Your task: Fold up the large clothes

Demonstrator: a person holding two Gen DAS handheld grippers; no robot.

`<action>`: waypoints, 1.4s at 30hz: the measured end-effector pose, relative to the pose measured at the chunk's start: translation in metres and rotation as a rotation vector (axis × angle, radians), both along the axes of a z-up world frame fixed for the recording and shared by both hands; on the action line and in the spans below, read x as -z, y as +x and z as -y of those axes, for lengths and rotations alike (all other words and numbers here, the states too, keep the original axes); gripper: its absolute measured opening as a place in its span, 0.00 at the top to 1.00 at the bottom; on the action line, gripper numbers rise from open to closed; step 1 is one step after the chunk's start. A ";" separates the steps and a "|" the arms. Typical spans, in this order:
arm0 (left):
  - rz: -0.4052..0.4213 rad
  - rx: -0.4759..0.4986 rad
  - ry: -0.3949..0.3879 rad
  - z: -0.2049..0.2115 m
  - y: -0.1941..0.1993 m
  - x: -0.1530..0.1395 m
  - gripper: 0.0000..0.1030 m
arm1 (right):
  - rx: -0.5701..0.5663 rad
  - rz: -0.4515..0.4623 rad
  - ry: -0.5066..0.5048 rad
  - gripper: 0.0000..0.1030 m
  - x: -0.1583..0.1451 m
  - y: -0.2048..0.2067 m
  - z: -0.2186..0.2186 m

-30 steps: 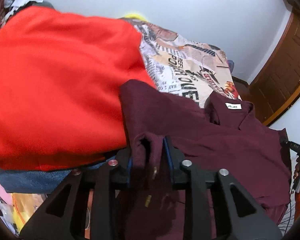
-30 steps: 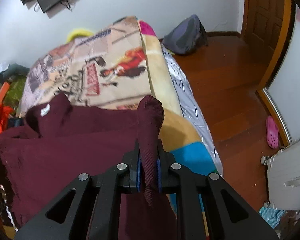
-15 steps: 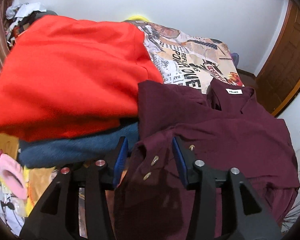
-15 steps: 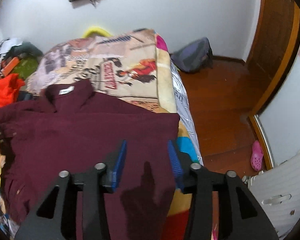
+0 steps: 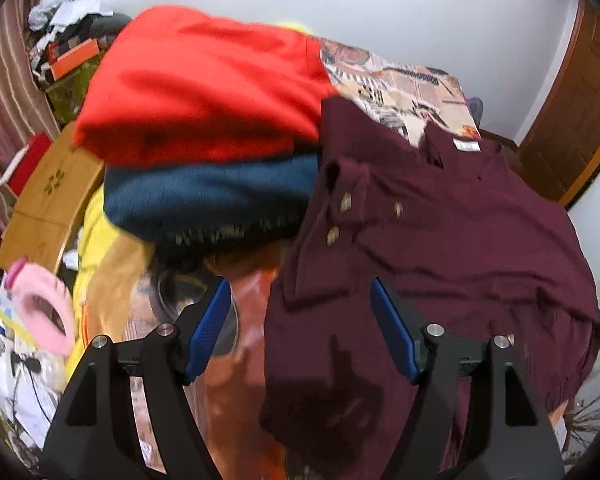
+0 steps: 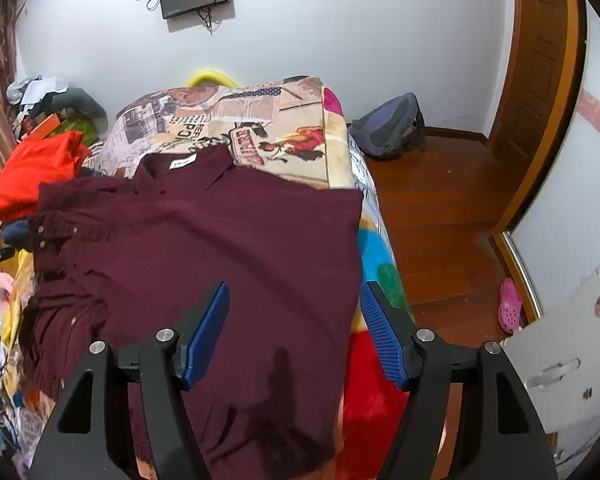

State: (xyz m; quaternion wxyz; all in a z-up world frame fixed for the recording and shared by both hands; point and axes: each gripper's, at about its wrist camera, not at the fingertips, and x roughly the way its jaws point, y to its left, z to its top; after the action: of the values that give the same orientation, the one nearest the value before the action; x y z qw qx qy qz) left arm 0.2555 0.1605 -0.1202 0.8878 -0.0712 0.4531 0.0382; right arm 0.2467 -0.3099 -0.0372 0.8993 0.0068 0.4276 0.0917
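Shirt (image 6: 228, 240) lies flat on bed (image 6: 260, 120); both hand-held grippers, left (image 5: 300, 332) and right (image 6: 294, 332), released. Next: regrasp an edge, likely.

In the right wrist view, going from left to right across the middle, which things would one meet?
Red folded garment → maroon shirt → colourful bed cover → wooden floor → pink shoe.

The maroon shirt (image 6: 220, 248) lies spread flat on the bed, ahead of and under both pairs of fingers, gripped by neither. Its collar with a white label points away from them. One buttoned sleeve (image 5: 340, 204) is folded inward over the body. Its right edge lies straight between the right fingers.
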 end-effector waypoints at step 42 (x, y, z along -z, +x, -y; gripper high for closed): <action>-0.033 0.087 -0.279 0.015 -0.072 0.054 0.83 | 0.145 -0.237 0.364 0.84 0.088 -0.074 0.001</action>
State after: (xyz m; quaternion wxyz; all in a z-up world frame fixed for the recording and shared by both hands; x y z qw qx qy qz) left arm 0.1837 0.1459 -0.1739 0.8623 -0.1737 0.4715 -0.0628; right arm 0.1729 -0.3111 -0.1250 0.8310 0.2104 0.5049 0.1012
